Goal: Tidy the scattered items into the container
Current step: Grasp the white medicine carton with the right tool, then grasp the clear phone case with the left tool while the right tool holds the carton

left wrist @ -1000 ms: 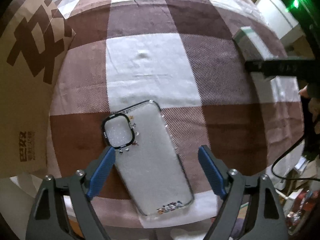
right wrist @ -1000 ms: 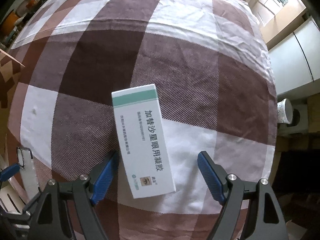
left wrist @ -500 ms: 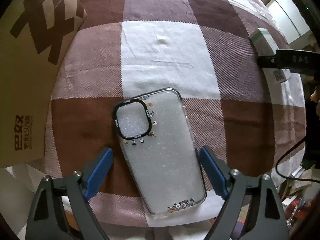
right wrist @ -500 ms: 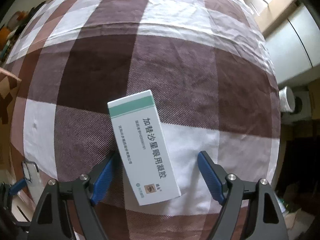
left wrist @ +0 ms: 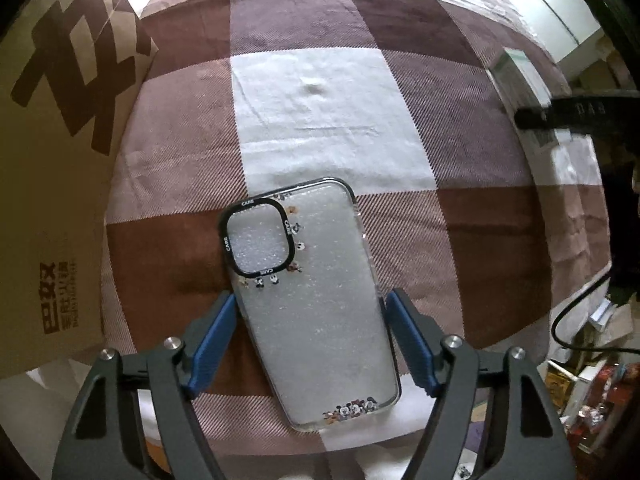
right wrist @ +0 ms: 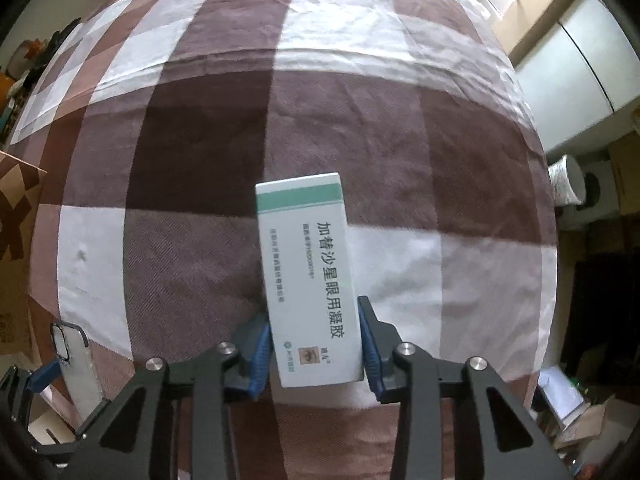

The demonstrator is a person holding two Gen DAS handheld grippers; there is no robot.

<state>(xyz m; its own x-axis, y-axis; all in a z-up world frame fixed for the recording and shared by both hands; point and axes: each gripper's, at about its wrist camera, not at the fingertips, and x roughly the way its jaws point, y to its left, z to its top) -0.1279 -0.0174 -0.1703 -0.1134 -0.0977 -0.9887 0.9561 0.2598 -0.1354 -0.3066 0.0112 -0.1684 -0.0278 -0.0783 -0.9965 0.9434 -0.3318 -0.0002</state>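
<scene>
Your right gripper [right wrist: 314, 344] is closing on the white cardboard medicine box with a green stripe [right wrist: 310, 280], pinching its long sides so it lifts straight. Your left gripper [left wrist: 310, 334] is closing around the clear glittery plastic phone case [left wrist: 316, 300], flat on the soft brown-and-white checked cloth [left wrist: 460, 240]. Beyond the case sits the brown cardboard box [left wrist: 52, 184].
</scene>
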